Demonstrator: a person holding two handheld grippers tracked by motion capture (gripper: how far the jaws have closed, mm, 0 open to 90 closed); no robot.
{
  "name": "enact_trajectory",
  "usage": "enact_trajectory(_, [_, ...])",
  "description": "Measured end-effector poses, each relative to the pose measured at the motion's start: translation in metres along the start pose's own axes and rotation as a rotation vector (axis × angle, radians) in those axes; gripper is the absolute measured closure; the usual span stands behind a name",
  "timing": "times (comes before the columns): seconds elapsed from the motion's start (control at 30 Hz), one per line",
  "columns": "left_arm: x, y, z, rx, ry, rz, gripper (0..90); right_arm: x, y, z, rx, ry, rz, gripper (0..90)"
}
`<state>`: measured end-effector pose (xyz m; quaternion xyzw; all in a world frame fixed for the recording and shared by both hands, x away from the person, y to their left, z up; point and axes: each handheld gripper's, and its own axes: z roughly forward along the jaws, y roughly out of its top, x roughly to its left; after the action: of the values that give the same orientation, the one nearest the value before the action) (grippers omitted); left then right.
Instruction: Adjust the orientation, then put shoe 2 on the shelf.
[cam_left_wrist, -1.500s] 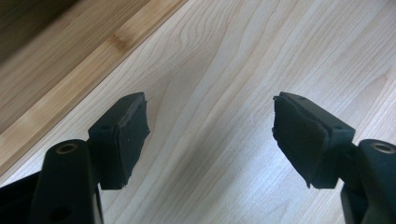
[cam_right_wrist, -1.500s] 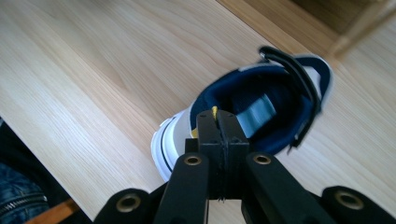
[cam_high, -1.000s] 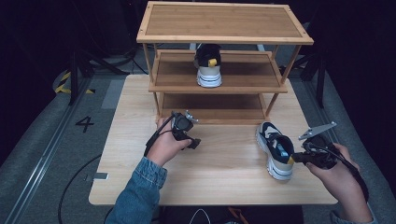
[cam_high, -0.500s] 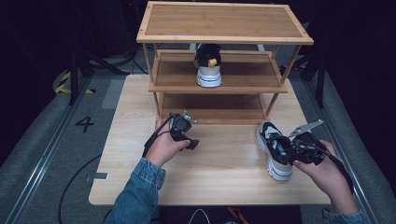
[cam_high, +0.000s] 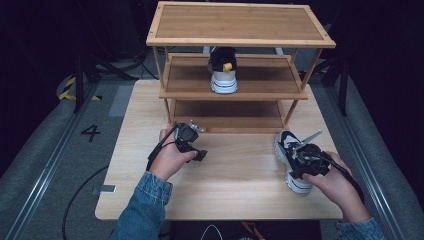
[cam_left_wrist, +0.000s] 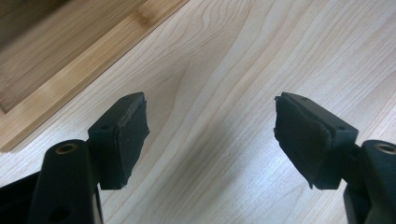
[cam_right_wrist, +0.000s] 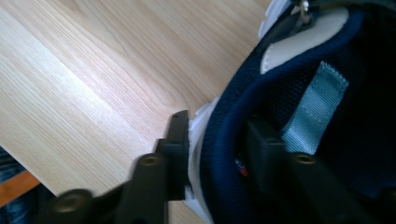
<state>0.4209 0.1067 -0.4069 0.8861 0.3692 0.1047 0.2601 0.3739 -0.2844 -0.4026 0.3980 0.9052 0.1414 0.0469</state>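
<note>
A navy and white shoe lies on the table at the right, toe toward the rack. My right gripper sits over its heel end. In the right gripper view the jaws have just been closing, and the right gripper straddles the padded collar of the shoe, one jaw against the white outer side and the other inside against the lining. A matching shoe stands on the rack's middle shelf. My left gripper rests near the rack's foot; it stands open over bare wood.
A three-tier wooden rack stands at the back of the table, its bottom and top shelves bare. Its low front rail lies just ahead of the left gripper. Dark floor with cables surrounds the table.
My right hand has come down and leftward onto the shoe's heel end, and its jaws now straddle the collar. The left hand has stayed put.
</note>
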Motion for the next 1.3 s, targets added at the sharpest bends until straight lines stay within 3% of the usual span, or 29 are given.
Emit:
enact_trajectory(0.27, [0.005,-0.005,-0.005,-0.010,0.009,-0.017,26.4,-0.001,0.001,-0.002,0.015,0.006,0.012,76.1])
enact_trajectory(0.37, [0.009,-0.007,-0.008,-0.010,0.015,-0.021,26.5,-0.001,0.001,-0.004,-0.001,0.062,0.016,76.4])
enact_trajectory(0.53, [0.013,-0.009,-0.012,-0.022,0.016,-0.037,26.5,0.006,0.005,-0.011,-0.018,0.073,-0.010,76.4])
enact_trajectory(0.93, [0.022,-0.016,-0.018,-0.014,0.010,-0.055,26.4,0.023,0.015,-0.050,-0.082,0.100,-0.099,76.1])
enact_trajectory(1.3, [0.028,-0.021,-0.023,-0.019,0.018,-0.073,24.9,0.033,0.030,-0.088,-0.093,0.106,-0.172,76.1])
